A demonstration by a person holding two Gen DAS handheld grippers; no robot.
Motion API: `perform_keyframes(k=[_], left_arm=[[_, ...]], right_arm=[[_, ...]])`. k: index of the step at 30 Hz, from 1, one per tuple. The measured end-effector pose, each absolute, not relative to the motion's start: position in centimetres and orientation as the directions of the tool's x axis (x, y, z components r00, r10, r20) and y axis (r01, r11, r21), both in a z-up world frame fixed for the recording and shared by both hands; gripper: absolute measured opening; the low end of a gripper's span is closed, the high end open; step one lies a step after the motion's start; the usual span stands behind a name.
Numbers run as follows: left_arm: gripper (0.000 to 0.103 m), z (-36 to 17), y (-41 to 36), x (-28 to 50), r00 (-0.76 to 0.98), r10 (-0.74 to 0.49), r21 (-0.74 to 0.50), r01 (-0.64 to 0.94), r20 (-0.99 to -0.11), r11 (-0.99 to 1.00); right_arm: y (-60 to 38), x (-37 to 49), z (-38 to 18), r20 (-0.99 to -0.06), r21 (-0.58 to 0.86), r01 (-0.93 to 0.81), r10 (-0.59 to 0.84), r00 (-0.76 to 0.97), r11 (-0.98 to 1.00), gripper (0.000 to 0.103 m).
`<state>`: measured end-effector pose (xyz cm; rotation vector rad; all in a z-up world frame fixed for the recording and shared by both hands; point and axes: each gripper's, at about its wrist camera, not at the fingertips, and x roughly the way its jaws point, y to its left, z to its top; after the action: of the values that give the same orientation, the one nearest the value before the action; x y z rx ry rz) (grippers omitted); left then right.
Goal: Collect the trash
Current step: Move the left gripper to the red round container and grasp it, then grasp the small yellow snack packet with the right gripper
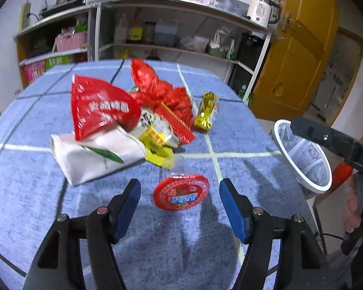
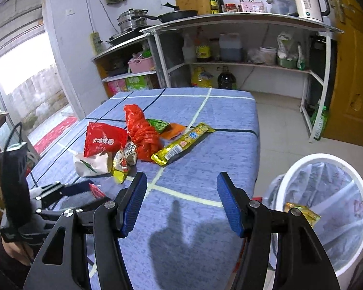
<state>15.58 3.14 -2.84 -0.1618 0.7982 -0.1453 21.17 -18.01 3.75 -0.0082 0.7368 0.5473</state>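
Note:
A pile of trash lies on the blue checked table (image 1: 31, 159): a red noodle packet (image 1: 99, 108), a white paper bag (image 1: 94, 154), a crumpled red plastic bag (image 1: 157, 89), small yellow wrappers (image 1: 157, 142) and a gold wrapper (image 1: 205, 111). A round red lid (image 1: 181, 194) lies just ahead of my open left gripper (image 1: 180, 205), between its fingers. My right gripper (image 2: 181, 205) is open and empty above the table's near right edge. The pile (image 2: 142, 140) and gold wrapper (image 2: 181, 143) lie ahead of it. A white-rimmed lined bin (image 2: 326, 207) at right holds a yellow wrapper (image 2: 305, 213).
The bin (image 1: 305, 157) stands off the table's right edge in the left wrist view, with the right gripper's body (image 1: 338, 145) over it. Kitchen shelves (image 2: 242, 48) with bottles, pots and a kettle stand behind the table. A yellow door (image 2: 353, 77) is at right.

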Motion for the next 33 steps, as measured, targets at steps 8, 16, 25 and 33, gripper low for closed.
perform_keyframes(k=[8,16,25,33], left_arm=[[0.046,-3.0,3.4,15.0,0.688,-0.206,-0.212,0.077,-0.696,0.974],[0.046,-1.1,6.0,13.0,0.746,-0.203,-0.235,0.065,-0.634,0.970],[0.046,-0.4,8.7,12.4,0.775,-0.174,-0.249,0.022,-0.608,0.968],[0.046,-0.8,10.3,12.3,0.775,-0.148,-0.254,-0.017,-0.614,0.967]], right_arm=[[-14.8,21.7,3.5,-0.656,0.187,-0.542,0.514,0.552,0.820,0.058],[-10.3,22.6,2.4,-0.695,0.189,-0.622,0.551,0.462,0.760,0.050],[-6.9,24.7,0.1,-0.738,0.209,-0.624,0.540,0.405,0.753,0.046],[-4.7,25.4,-0.9,-0.760,0.196,-0.636,0.525,0.382,0.747,0.030]])
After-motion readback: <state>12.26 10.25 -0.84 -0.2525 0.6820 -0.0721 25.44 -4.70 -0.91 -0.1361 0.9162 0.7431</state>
